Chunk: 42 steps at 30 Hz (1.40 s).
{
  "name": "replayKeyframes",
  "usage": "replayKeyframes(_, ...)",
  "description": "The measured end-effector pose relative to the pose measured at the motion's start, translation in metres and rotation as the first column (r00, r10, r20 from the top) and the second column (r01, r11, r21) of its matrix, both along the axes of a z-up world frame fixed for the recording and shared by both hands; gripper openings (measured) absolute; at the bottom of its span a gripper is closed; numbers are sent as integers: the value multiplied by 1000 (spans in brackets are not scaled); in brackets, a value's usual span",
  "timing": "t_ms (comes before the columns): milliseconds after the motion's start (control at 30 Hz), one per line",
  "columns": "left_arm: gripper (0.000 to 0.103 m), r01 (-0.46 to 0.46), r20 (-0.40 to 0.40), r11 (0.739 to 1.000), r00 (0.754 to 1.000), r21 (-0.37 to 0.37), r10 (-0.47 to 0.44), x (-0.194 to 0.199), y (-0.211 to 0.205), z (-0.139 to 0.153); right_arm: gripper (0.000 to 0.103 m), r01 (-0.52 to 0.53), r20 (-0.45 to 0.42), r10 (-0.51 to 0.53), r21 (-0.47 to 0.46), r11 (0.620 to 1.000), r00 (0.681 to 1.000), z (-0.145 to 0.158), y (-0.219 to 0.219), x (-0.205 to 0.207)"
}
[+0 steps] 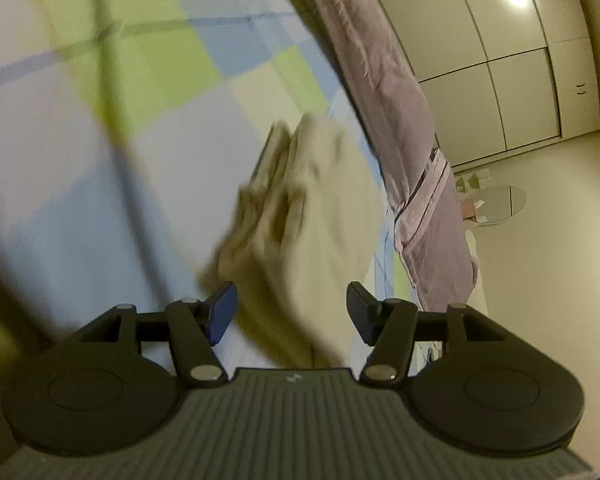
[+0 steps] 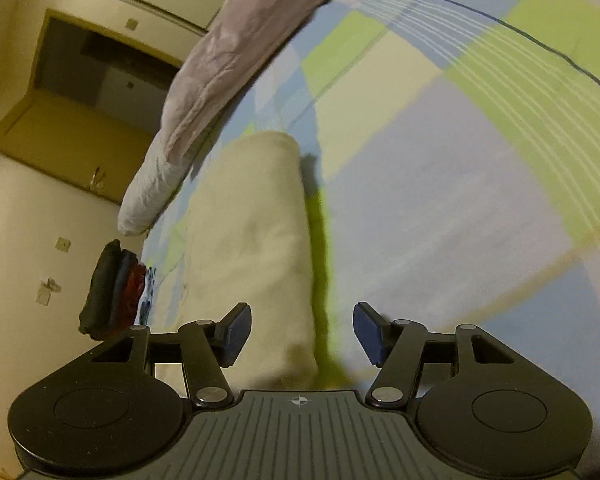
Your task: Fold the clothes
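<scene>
- Left wrist view: we see our left tool (image 1: 292, 308) at 6 o'clock, its two dark fingers spread wide apart and gripping nothing.
- Between and beyond those fingers lies a cream folded garment (image 1: 300, 216), blurred, running from 6 o'clock up toward the centre. Its stacked layered edges show on the side toward 9 o'clock.
- The garment rests on a bed sheet (image 1: 100, 120) checked in green, blue and pale lilac, which fills the frame from 9 to 12 o'clock.
- A mauve garment (image 1: 396, 120) with dark piping drapes along the bed's edge, from 12 o'clock down toward 4 o'clock, just beside the cream one.
- At 2 o'clock stand pale wardrobe doors (image 1: 500, 60); a small round glass table (image 1: 496, 204) sits at 3 o'clock on the floor.
- Right wrist view: our right tool (image 2: 302, 330) sits at 6 o'clock, fingers likewise wide apart and empty.
- The cream folded garment (image 2: 256, 248) stretches from between the fingers toward the centre, a smooth rounded fold along its 3 o'clock side, casting a shadow on the bed sheet (image 2: 460, 200).
- The mauve garment (image 2: 220, 68) hangs from 12 o'clock down to 9 o'clock, its tip near the cream garment's far end.
- A dark pile of clothes (image 2: 112, 292), black with some red, sits at 8 o'clock at the bed's edge.
</scene>
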<state>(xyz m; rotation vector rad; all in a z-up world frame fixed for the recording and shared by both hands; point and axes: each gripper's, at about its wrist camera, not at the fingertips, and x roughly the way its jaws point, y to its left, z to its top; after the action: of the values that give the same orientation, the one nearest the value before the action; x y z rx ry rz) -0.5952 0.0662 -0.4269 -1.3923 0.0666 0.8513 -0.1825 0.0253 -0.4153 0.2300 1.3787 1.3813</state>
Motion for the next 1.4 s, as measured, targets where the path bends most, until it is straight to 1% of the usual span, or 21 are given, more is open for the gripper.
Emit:
replayKeyframes(133,54,-80,-26,996,997,-43,79,19,1,-16,60,0,-7,0,-8,1000,1000,3,-11,0)
replayKeyframes(300,52,-134,-46,991,990,-31,132,42,13,-27,60,-1,-14,0,-21,1000,1000,6,-22,-1)
replayKeyframes(333,46,-138,-53,990,989,-29,137,45,14,-29,60,0,-12,0,-28,1000,1000,5,-23,0)
replayKeyframes(400,24,-136,-62,990,989,-23,135,46,17,-31,60,2,-9,-3,-41,999,1000,1,-23,2)
replayKeyframes(433,9,-135,-67,991,989,-20,134,47,18,-32,60,5,-10,-5,-44,999,1000,0,-22,3)
replayKeyframes(533,6,-122,-81,992,989,-4,122,48,25,-33,60,-7,-6,7,-42,999,1000,-2,-18,7)
replayKeyframes(633,6,-75,-102,995,991,71,83,34,44,-14,60,-35,43,36,-34,999,998,2,-11,13)
replayKeyframes(733,6,-38,-165,986,984,162,65,6,69,9,60,-66,64,67,-12,998,996,6,4,21)
replayKeyframes(833,7,50,-205,985,979,166,-15,-21,102,10,60,-105,39,104,23,994,994,6,24,29)
replayKeyframes(900,11,96,-190,989,979,109,-74,-29,119,-4,61,-137,1,137,51,989,991,2,44,34)
replayKeyframes(933,16,81,-165,993,984,85,-66,-32,120,-11,68,-146,-13,147,61,987,989,-1,55,36)
replayKeyframes(1000,25,18,-88,999,996,48,-14,-37,115,-25,85,-165,-25,167,84,983,986,-6,82,40)
replayKeyframes(1067,39,-66,9,998,998,22,66,-42,104,-36,85,-169,-46,174,93,981,984,-14,104,42)
replayKeyframes(1100,40,-107,57,994,993,5,107,-44,98,-42,85,-170,-59,176,97,981,983,-18,114,43)
replayKeyframes(1133,40,-140,101,990,985,-10,141,-45,92,-48,85,-171,-71,179,101,980,981,-21,125,44)
replayKeyframes(1200,36,-165,117,986,979,-5,165,-40,88,-53,85,-166,-114,179,116,979,977,-32,144,44)
replayKeyframes(1267,11,-142,87,990,986,4,141,-34,96,-55,85,-160,-127,177,134,978,976,-38,156,43)
replayKeyframes(1300,9,-130,79,992,988,-5,130,-33,102,-56,83,-159,-121,177,146,976,977,-39,162,41)
replayKeyframes(1333,8,-120,79,993,989,-11,121,-34,108,-56,53,-160,-104,176,143,977,979,-39,166,39)
replayKeyframes(1367,7,-108,84,994,991,-14,108,-36,115,-54,38,-167,-96,179,123,978,979,-40,170,35)
replayKeyframes(1400,7,-90,74,996,993,-6,90,-37,122,-49,31,-159,-88,168,93,983,982,-41,170,33)
